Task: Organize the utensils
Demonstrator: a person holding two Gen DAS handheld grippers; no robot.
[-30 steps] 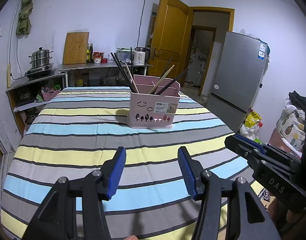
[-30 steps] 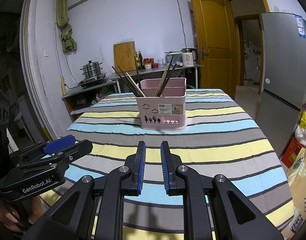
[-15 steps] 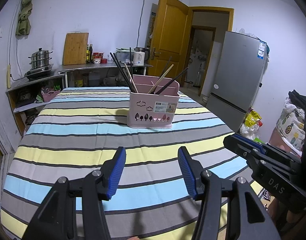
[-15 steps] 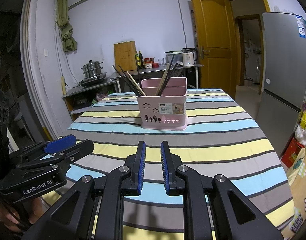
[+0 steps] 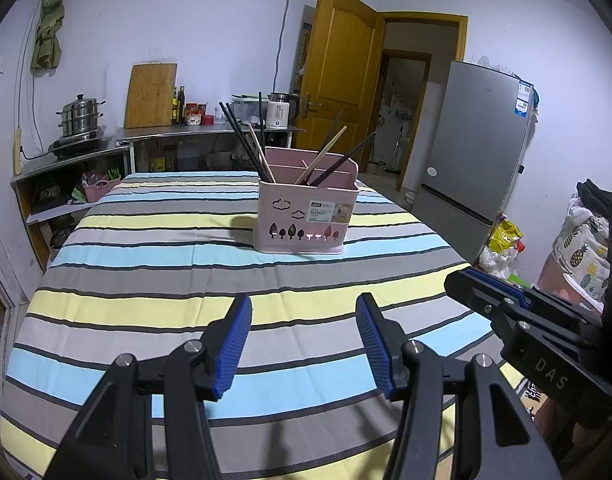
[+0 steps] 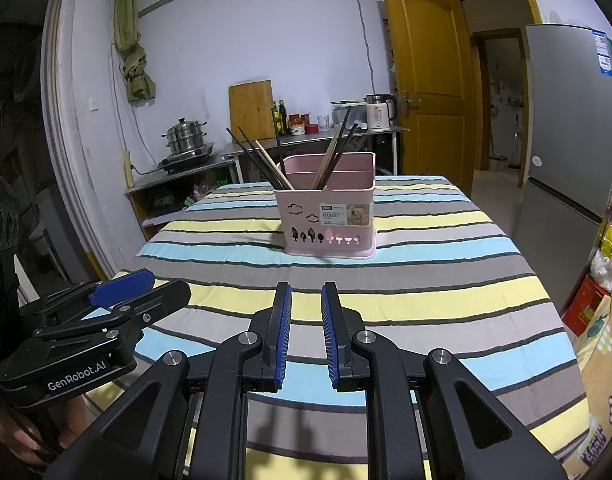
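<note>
Moved: nothing; both grippers hold still.
Left gripper (image 5: 301, 344): spread, empty.
Right gripper (image 6: 306, 328): narrow gap, empty.
Chopsticks (image 6: 265, 168): ahead in pink basket (image 6: 326, 216); likely light, stiff, slippery; pinch upper shafts.

"GenRobot.AI" is printed in white on the left gripper (image 6: 119, 294), seen off to the right gripper's left. "DAS" is on the right gripper (image 5: 490, 286). Ahead, the basket (image 6: 326, 216) label reads "BASKET".

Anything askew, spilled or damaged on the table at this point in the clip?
Nothing stands out. The pink utensil basket stands upright on the striped tablecloth, with the chopsticks leaning inside its compartments. No utensil lies loose on the cloth. Both the left gripper and the right gripper are empty.
</note>
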